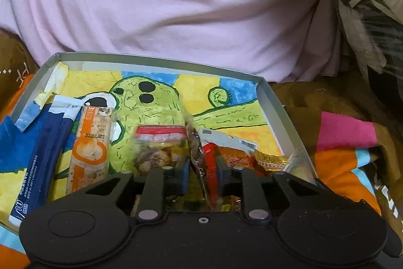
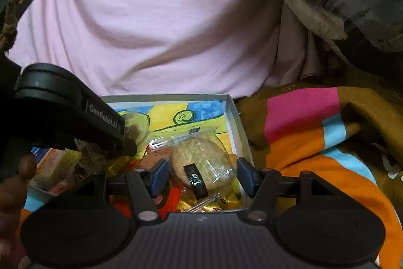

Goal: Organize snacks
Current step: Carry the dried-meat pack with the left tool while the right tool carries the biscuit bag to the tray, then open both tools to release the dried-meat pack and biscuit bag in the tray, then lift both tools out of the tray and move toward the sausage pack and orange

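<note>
The left gripper (image 1: 201, 174) is standing narrowly parted around a red wrapper (image 1: 210, 163) in the box (image 1: 274, 102), the right gripper (image 2: 201, 174), half-open, is straddling a wrapped pastry (image 2: 201, 163); "GenRobot.AI" is showing.

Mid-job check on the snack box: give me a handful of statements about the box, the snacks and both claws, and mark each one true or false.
1. The box is lined with a painted picture of a green cactus on yellow and blue. True.
2. The right claw is clamped shut on nothing. False: its jaws stand apart, either side of a round pastry in clear wrap.
3. A long dark blue packet lies along the left side of the box in the left wrist view. True.
4. The box sits on a bare wooden table. False: it rests on a striped blanket of orange, pink, brown and light blue.
5. A red wrapper stands between the pads of the left claw. True.
</note>
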`<state>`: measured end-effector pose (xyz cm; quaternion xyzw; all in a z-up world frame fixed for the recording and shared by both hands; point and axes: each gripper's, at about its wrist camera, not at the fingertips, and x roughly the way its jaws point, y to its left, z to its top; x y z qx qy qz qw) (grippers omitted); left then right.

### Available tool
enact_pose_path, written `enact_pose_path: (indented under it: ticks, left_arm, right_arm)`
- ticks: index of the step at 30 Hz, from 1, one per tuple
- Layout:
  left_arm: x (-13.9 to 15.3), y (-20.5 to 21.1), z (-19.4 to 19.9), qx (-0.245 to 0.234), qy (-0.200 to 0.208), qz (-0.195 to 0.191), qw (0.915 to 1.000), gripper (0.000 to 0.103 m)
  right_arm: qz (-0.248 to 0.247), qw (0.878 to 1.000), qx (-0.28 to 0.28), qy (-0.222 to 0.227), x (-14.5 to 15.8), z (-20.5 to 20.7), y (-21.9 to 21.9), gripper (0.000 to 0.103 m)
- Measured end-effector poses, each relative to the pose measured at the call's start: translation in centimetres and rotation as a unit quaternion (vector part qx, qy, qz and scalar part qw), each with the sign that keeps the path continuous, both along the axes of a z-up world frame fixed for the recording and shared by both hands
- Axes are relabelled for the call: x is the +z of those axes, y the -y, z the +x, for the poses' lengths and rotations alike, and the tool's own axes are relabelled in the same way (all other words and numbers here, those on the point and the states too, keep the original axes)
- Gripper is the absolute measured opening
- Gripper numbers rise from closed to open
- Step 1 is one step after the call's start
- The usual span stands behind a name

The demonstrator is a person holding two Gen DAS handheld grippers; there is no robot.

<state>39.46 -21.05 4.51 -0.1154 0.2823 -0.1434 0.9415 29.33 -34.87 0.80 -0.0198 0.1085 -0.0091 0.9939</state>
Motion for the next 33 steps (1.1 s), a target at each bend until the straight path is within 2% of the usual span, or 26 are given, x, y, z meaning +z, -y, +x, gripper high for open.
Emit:
enact_pose_path:
  ticks: [5,10,14,16,22,29,33]
  left_arm:
    - [0.0,-0.1,-0.3,0.002,0.006,0.001,1.0,0.034]
    - [0.4,-0.5,-0.8,0.008,0.019,-0.009,0.9998,0.056]
    - [1.1,-0.9,-1.4,0.013,0.034,-0.018,0.9992,0.068]
    - [1.5,-1.3,-1.9,0.021,0.042,-0.021,0.9987,0.078]
    - [3.2,-2.9,-3.8,0.049,0.072,-0.016,0.9961,0.098]
    - [5.0,-5.7,-7.2,0.088,0.102,0.002,0.9909,0.102]
    - [5.6,-7.5,-9.7,0.107,0.109,0.011,0.9881,0.102]
  right_arm:
    - [0.001,1.0,0.001,-0.001,0.0,0.0,-0.1,0.07]
    - [0.003,1.0,0.004,0.002,0.1,-0.1,-0.1,0.082]
    - [0.003,1.0,0.01,0.009,0.2,-0.4,-0.3,0.088]
    - [0.003,1.0,0.012,0.012,0.2,-0.6,-0.5,0.091]
    - [0.002,0.999,0.012,0.033,0.8,-1.5,-0.9,0.1]
    - [0.011,0.998,0.003,0.062,2.3,-3.8,-2.2,0.103]
    - [-0.011,0.996,0.004,0.084,3.1,-6.2,-3.4,0.103]
